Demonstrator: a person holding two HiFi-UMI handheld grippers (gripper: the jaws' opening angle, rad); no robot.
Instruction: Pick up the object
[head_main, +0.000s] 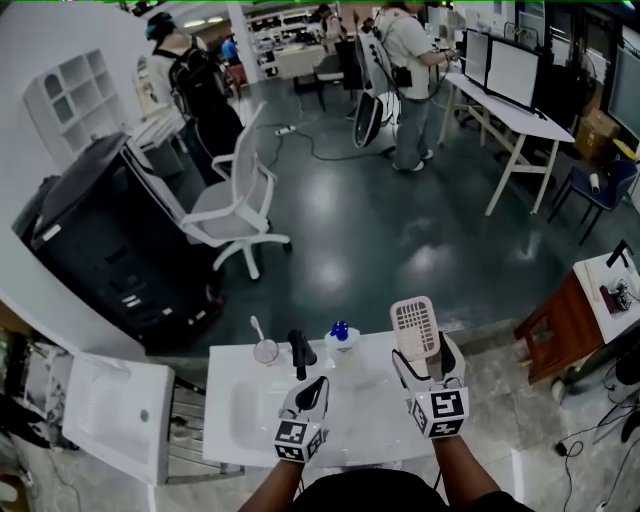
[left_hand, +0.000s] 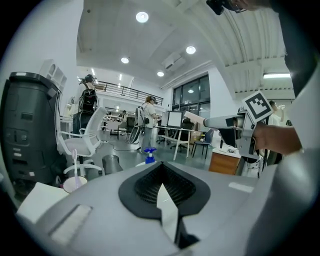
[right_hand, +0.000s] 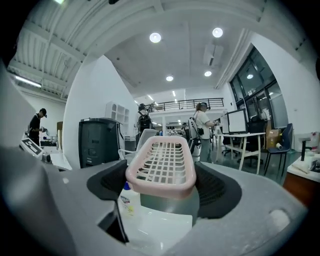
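Note:
A pale pink slotted basket (head_main: 414, 323) stands upright above the white sink counter (head_main: 370, 420), with my right gripper (head_main: 421, 352) shut on its lower end. In the right gripper view the basket (right_hand: 162, 167) fills the space between the dark pads, gripper (right_hand: 163, 187) closed round it. My left gripper (head_main: 311, 388) hangs low over the basin, jaws together with nothing in them; in the left gripper view (left_hand: 161, 176) the pads meet. A blue-capped bottle (head_main: 341, 338) stands at the counter's back edge, also seen as the bottle (left_hand: 149, 155) and the bottle (right_hand: 129, 199).
A cup with a toothbrush (head_main: 265, 348) and a black tap (head_main: 297, 354) stand at the back of the counter. Beyond are a white office chair (head_main: 235, 205), a black machine (head_main: 105, 240), a wooden table (head_main: 562, 325) at right, and people standing far off.

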